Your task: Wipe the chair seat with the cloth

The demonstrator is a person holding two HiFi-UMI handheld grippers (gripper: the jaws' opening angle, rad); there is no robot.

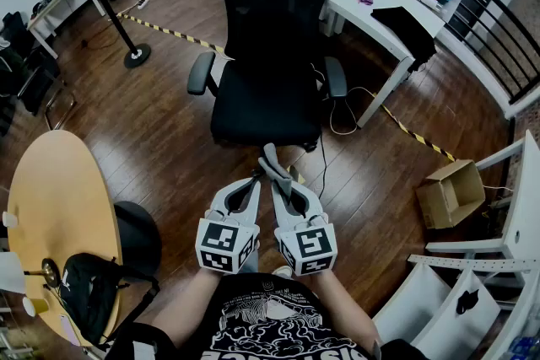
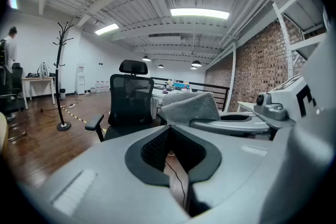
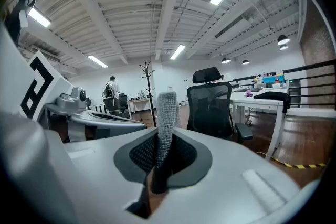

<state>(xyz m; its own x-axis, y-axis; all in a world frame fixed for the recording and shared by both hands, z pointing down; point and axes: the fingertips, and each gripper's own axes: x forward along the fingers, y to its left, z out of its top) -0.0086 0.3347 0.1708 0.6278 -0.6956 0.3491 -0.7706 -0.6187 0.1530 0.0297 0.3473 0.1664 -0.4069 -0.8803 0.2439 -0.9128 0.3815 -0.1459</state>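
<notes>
- Right claw (image 3: 163, 150) clamped on grey cloth (image 3: 167, 113), upright between my jaws.
- Left claw (image 2: 169, 134) closed, holding nothing.
- Chair seat (image 1: 263, 110) centre frame; cardboard box (image 1: 451, 191) open, right edge.

I can reach the chair seat (image 1: 266, 115) over its open front edge; an armrest (image 1: 201, 73) guards each side, and the backrest (image 1: 272, 8) walls the far edge.

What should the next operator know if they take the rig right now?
Left gripper: shut, empty.
Right gripper: shut on the cloth, which sticks up out of the jaws.
Seat: ahead of both grippers, nothing on it, and the cloth is not touching it.
Done: cloth is in hand.
Left: bring the cloth down to the seat and wipe it. No wiping looks started.
</notes>
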